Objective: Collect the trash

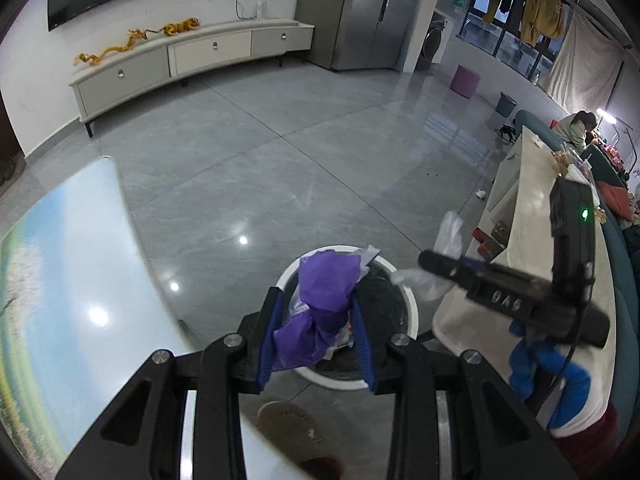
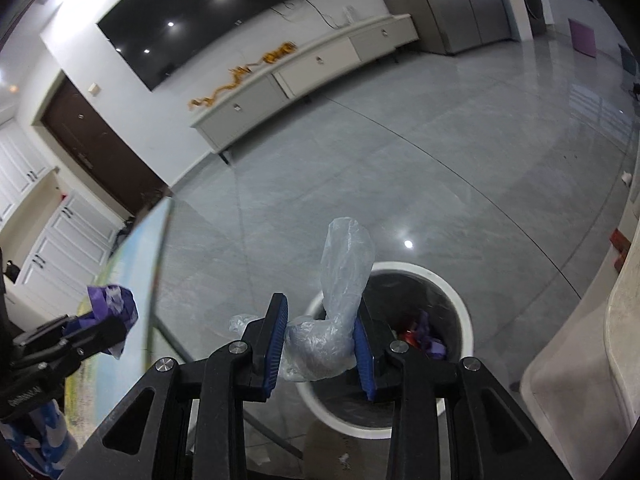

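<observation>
My left gripper (image 1: 316,332) is shut on a crumpled purple wrapper (image 1: 324,292) and holds it above a round white trash bin (image 1: 412,300) with a dark liner. My right gripper (image 2: 320,344) is shut on a clear plastic bag (image 2: 344,272) and holds it over the left rim of the same bin (image 2: 460,300). The bin holds some red and purple scraps (image 2: 424,338). The right gripper also shows in the left wrist view (image 1: 444,264), with the clear bag (image 1: 450,232) at its tip. The left gripper shows in the right wrist view (image 2: 100,328) with the purple wrapper (image 2: 116,300).
A glossy tabletop with a landscape print (image 1: 72,272) lies to the left of the bin. A white marble counter (image 1: 532,208) with clutter stands to the right. A slipper (image 1: 292,428) is below the left gripper. A TV cabinet (image 1: 192,60) stands along the far wall across grey floor tiles.
</observation>
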Action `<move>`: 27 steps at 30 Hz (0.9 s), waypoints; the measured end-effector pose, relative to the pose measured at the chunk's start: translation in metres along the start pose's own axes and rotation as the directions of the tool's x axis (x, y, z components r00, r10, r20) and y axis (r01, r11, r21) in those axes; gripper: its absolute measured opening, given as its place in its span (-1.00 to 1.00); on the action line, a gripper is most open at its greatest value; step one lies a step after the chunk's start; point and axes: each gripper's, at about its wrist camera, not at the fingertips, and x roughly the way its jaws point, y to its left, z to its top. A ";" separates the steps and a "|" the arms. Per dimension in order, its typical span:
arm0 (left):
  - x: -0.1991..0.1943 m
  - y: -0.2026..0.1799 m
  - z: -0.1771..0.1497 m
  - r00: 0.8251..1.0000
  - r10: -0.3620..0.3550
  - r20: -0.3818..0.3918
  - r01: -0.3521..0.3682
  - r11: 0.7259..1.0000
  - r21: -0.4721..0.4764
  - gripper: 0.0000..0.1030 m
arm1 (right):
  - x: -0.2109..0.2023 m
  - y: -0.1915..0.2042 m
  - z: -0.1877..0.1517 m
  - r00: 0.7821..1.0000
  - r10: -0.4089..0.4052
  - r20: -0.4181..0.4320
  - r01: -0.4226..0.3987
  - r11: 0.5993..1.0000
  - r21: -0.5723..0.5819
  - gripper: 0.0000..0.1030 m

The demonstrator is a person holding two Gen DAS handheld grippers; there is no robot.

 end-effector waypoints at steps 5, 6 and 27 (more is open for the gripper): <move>0.030 -0.008 0.008 0.999 -0.020 -0.030 0.020 1.000 -0.015 -0.34 | 0.018 -0.021 0.001 0.999 -0.030 -0.035 0.030 0.999 0.024 -0.40; 0.035 -0.009 0.009 0.999 -0.024 -0.035 0.023 1.000 -0.018 -0.33 | 0.022 -0.023 0.001 0.998 -0.036 -0.043 0.037 0.999 0.027 -0.40; 0.011 0.012 0.001 0.999 0.006 0.034 -0.003 0.996 -0.085 0.23 | 0.029 -0.023 -0.001 0.995 -0.091 -0.049 0.094 0.994 0.052 0.16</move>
